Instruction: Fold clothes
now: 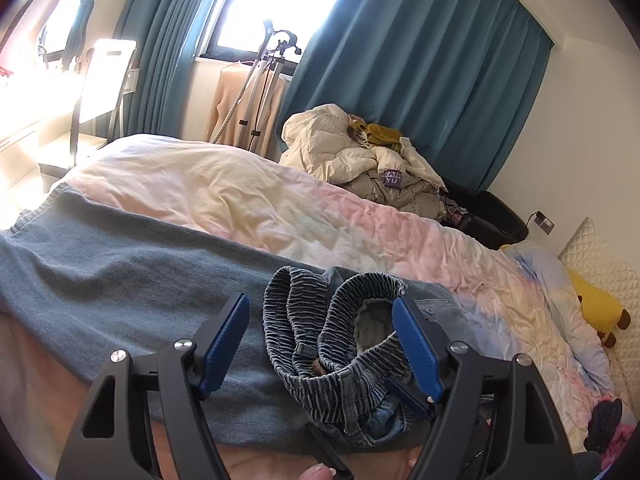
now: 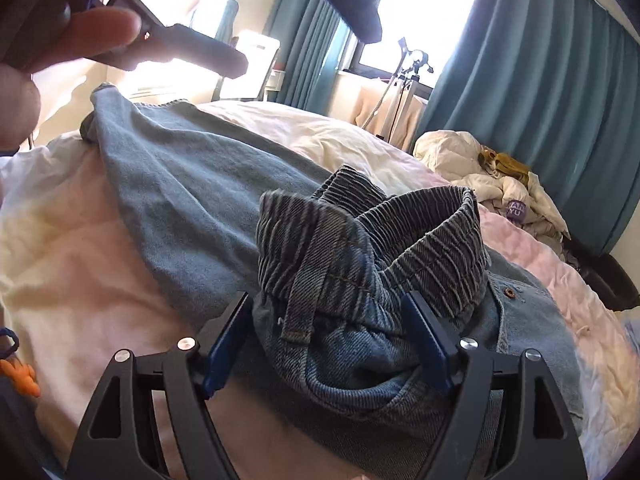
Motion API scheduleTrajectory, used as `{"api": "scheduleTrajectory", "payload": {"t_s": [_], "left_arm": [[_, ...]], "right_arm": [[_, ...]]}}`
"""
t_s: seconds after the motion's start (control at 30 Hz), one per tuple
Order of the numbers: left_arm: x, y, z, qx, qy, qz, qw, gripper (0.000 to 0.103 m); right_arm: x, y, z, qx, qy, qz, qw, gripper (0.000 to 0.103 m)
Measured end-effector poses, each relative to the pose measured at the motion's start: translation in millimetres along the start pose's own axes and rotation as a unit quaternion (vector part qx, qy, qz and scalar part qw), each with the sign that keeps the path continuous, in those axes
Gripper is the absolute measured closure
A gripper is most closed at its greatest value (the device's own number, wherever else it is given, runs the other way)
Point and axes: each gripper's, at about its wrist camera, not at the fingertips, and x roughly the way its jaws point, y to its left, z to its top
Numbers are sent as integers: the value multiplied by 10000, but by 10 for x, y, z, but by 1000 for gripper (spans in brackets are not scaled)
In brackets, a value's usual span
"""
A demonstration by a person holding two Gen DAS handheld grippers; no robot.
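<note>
Blue jeans [image 1: 332,344] with a ribbed elastic waistband lie bunched on a grey-blue sweater [image 1: 120,264] spread flat on the bed. My left gripper [image 1: 322,340] is open, and the waistband lies between its blue pads without being pinched. In the right wrist view the bunched jeans [image 2: 360,264] sit between the wide jaws of my right gripper [image 2: 328,348], which is open; the denim bulges against the right pad. The sweater [image 2: 180,168] stretches away to the upper left. A person's hand [image 2: 100,28] holding the left gripper's dark body shows at the top left.
The bed has a rumpled pastel duvet [image 1: 240,192]. A heap of cream jackets [image 1: 352,156] sits at its far side by teal curtains [image 1: 420,80]. A tripod [image 1: 260,92] stands near the window. A yellow plush toy [image 1: 596,304] lies by the quilted headboard [image 1: 600,248].
</note>
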Motion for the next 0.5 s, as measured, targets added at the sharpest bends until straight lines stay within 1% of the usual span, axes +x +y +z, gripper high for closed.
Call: {"api": "scheduleTrajectory", "payload": {"t_s": [0.03,0.07,0.13,0.2,0.27,0.37,0.43,0.5], "left_arm": [[-39,23,-20,-116,-41,73,9999,27],[-74,54,-40,-270,-64,70,9996,27],[-105,106,-82,-578,41,-91,9983,27],[-114,115,-122,-784,166,-232,9965,27],[-130,66,-178,-794,160,-323,9962,27],[-80,13,-282,-778,207,-226,9965,27],[7,25,-335,-881,343,-174,9954,27],[84,62,-363,-1032,436,-187,9935,27]], "right_arm": [[-57,-9,3,17,-64,80,9999,26],[-114,-19,7,35,-128,161,9998,26],[-248,-89,9,159,-188,429,9988,26],[-358,-184,-6,341,-133,427,9984,26],[-449,-313,-25,631,-73,455,9969,26],[-541,-575,-34,1173,-63,436,9921,26],[-561,-792,-28,1616,-42,471,9857,26],[-528,-1011,-9,2083,-18,493,9768,27]]}}
